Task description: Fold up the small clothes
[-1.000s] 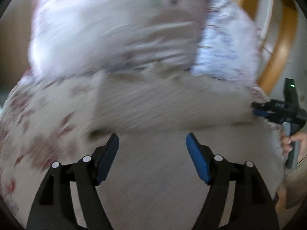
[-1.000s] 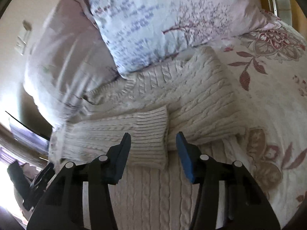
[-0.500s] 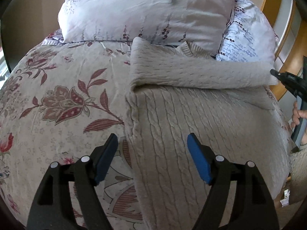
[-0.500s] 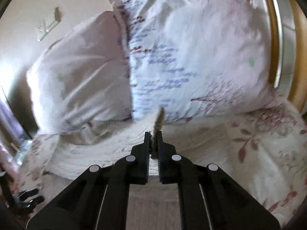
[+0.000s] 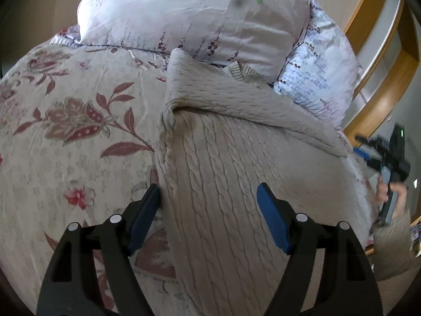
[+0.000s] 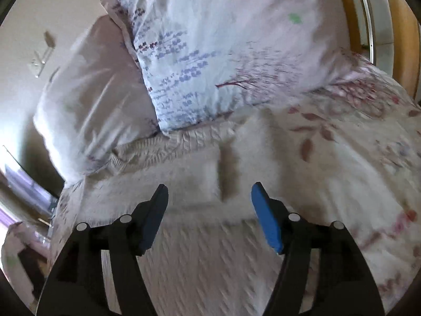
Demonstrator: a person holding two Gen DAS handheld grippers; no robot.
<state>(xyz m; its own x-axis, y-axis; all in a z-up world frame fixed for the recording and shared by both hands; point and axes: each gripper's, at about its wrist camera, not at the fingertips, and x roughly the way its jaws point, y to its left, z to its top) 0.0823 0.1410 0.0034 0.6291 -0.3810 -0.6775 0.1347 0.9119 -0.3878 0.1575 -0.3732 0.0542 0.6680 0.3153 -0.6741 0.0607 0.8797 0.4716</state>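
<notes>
Right gripper [image 6: 209,200] now spread wide, sleeve released onto cream sweater [image 5: 236,184], left gripper [image 5: 209,200] still wide, nearer sweater's edge

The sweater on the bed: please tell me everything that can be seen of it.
The sweater is a cream cable-knit, thick and soft-looking. It lies flat on the floral bedspread, its ribbed collar against the pillows. One sleeve is folded across the chest. The left gripper is open above its lower body, one finger at the side edge; the right gripper is open too, holding nothing. The right wrist view is blurred.
</notes>
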